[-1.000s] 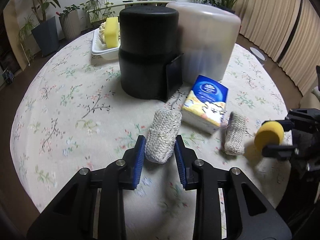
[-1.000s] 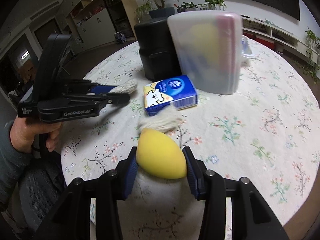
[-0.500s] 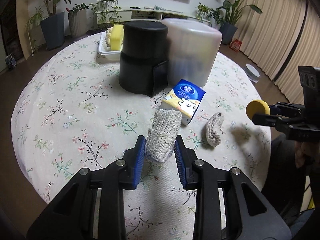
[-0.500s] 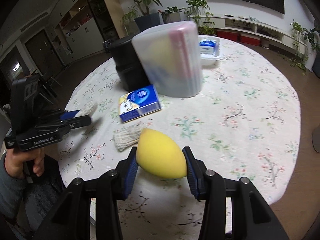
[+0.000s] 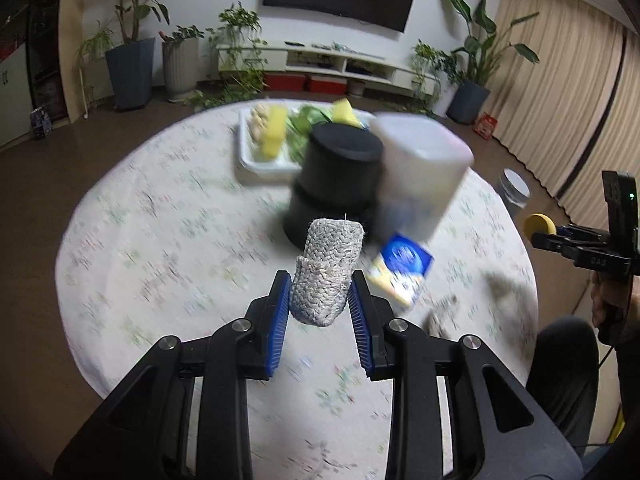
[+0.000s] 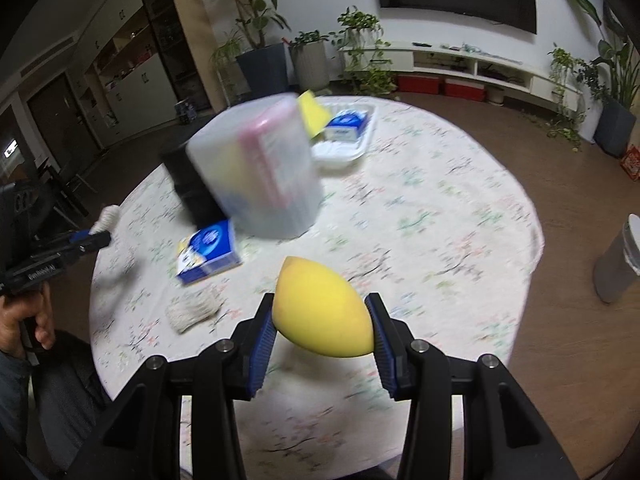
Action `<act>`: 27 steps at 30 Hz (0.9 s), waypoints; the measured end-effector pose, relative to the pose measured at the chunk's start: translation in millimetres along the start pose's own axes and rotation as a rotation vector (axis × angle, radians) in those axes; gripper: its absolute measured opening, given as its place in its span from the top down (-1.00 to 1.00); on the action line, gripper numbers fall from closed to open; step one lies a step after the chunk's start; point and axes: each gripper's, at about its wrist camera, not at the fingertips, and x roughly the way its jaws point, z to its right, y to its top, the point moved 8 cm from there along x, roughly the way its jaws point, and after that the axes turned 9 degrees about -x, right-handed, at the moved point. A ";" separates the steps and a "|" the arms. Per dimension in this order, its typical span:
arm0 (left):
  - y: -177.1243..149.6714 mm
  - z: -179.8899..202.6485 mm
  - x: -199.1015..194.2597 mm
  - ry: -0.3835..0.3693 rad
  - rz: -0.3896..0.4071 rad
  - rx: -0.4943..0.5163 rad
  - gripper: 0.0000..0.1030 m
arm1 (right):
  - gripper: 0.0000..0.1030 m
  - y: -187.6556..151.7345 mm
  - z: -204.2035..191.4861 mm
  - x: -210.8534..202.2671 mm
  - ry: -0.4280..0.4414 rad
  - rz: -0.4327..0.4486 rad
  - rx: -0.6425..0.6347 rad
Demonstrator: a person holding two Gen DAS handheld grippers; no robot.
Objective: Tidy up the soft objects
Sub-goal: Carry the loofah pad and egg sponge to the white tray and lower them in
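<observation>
left tool (image 5: 319, 309) clamps woven pad (image 5: 326, 272), upright | right tool (image 6: 320, 338) clamps yellow sponge (image 6: 322, 312), tip up-left

Black canister (image 5: 336, 176) and frosted container (image 5: 420, 172) mid-table, open tablecloth (image 5: 160, 248) left

text: "DAS" | on: right gripper (image 5: 536, 236) body | tissue pack (image 5: 402, 272) print: blurred, unreadable
</observation>
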 end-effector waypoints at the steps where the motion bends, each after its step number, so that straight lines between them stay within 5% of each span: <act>1: 7.0 -2.6 -0.6 0.005 0.006 0.001 0.47 | 0.09 4.9 6.8 -1.3 -0.008 0.004 0.002; 17: 166.1 -39.6 35.6 0.117 0.071 0.065 0.47 | 0.09 143.6 138.2 10.8 -0.178 0.027 -0.003; 27: 212.0 -18.0 115.4 0.111 -0.009 0.161 0.47 | 0.09 233.7 143.7 74.8 -0.193 -0.010 -0.110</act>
